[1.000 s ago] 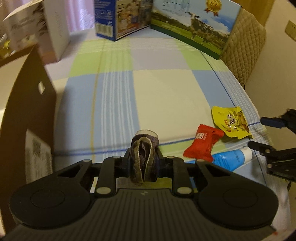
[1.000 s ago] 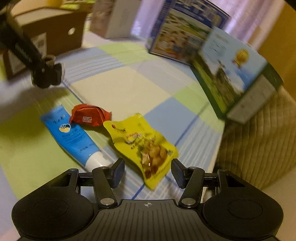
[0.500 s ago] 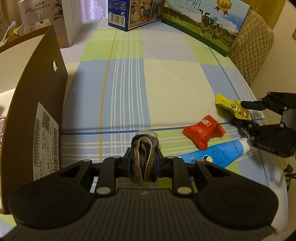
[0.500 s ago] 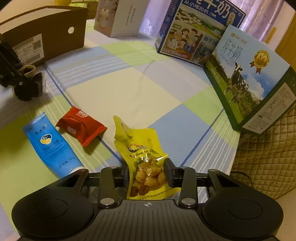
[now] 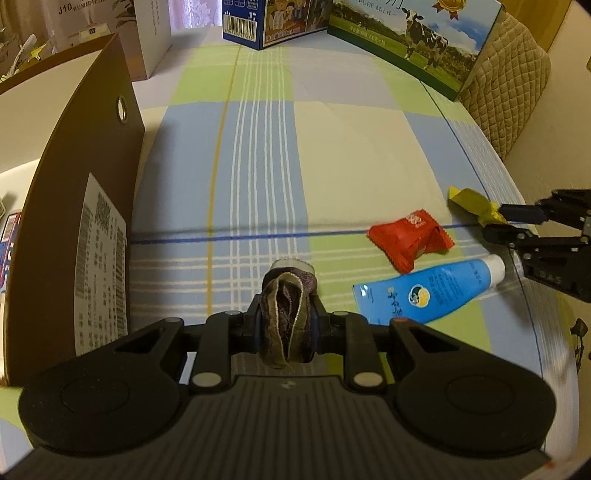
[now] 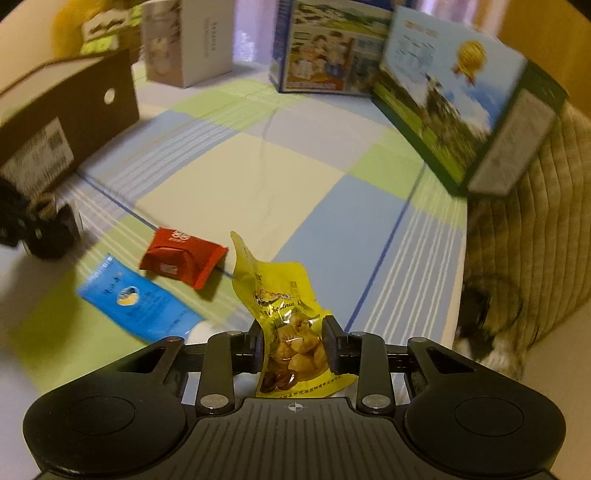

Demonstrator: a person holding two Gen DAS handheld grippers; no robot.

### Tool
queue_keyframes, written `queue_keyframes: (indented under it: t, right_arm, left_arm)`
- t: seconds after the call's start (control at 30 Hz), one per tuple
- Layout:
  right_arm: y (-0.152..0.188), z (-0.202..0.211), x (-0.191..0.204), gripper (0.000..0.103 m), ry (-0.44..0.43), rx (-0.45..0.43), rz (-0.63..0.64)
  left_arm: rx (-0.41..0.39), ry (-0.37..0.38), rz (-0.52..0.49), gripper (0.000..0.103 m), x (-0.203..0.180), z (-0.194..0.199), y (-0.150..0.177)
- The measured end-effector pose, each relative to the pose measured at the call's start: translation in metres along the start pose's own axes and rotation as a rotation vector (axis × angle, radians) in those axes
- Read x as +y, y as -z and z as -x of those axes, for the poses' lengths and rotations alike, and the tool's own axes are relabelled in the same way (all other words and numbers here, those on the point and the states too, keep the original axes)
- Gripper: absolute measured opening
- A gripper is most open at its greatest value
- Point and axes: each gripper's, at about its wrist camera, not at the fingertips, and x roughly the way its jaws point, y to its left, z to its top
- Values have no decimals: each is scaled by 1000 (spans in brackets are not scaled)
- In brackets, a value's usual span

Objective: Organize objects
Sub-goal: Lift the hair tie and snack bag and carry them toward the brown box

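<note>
My left gripper [image 5: 286, 325] is shut on a roll of dark ribbon [image 5: 286, 314] and holds it beside the brown cardboard box [image 5: 74, 221]. My right gripper [image 6: 293, 343] is shut on a yellow chestnut snack packet [image 6: 280, 306] and lifts it off the checked cloth; it shows at the right of the left wrist view [image 5: 517, 221]. A red candy packet [image 5: 410, 236] [image 6: 181, 254] and a blue tube [image 5: 428, 291] [image 6: 136, 302] lie on the cloth between the grippers.
The brown box [image 6: 66, 122] stands open at the left. A white carton [image 5: 147, 33], a blue milk carton [image 5: 273, 18] and a green milk carton [image 5: 417, 40] stand at the back. A quilted chair [image 6: 535, 229] is past the table's right edge.
My right gripper closed on the yellow packet and raised it off the cloth. My left gripper with the ribbon roll drew back and closer to the brown box.
</note>
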Motion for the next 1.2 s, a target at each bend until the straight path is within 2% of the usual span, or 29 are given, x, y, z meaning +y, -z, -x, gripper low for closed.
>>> queue_keyframes:
  t: [0.23, 0.47, 1.0, 1.2]
  right_arm:
    - [17, 28, -5, 28, -51, 27, -202]
    - [38, 50, 3, 28, -80, 41, -317]
    - [66, 82, 42, 27, -186, 61, -407]
    - [69, 90, 53, 22, -224, 56, -432]
  left_arm:
    - [12, 1, -12, 20, -2, 8, 12]
    - [16, 0, -19, 20, -3, 19, 26]
    - [31, 11, -16, 20, -2, 45, 70]
    - [36, 10, -6, 20, 4, 54, 84]
